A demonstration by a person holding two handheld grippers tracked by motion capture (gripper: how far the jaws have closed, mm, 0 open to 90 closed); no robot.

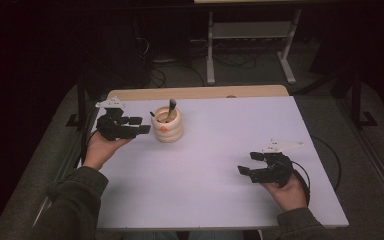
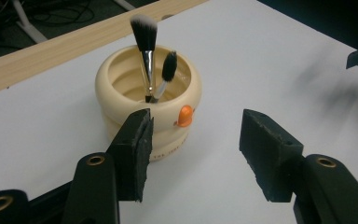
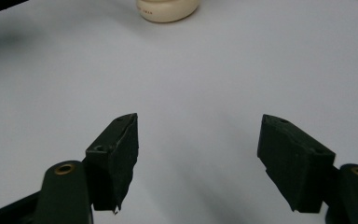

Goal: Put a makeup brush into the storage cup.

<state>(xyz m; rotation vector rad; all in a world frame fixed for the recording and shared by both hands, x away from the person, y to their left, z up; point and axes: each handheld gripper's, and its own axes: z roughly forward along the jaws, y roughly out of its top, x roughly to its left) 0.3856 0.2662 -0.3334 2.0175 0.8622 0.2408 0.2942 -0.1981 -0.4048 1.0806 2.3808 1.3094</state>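
From above we see the cream ribbed cup (image 1: 167, 127) standing near the table's (image 1: 220, 165) far left corner, our left gripper (image 1: 141, 125) just beside it. Along the left gripper, jaws parted and empty, two brushes (image 2: 145, 51) upright inside. Right gripper (image 3: 198, 154) gapes empty over bare tabletop.

Left gripper (image 1: 141, 125) beside the brush holder (image 1: 167, 127), jaws apart.
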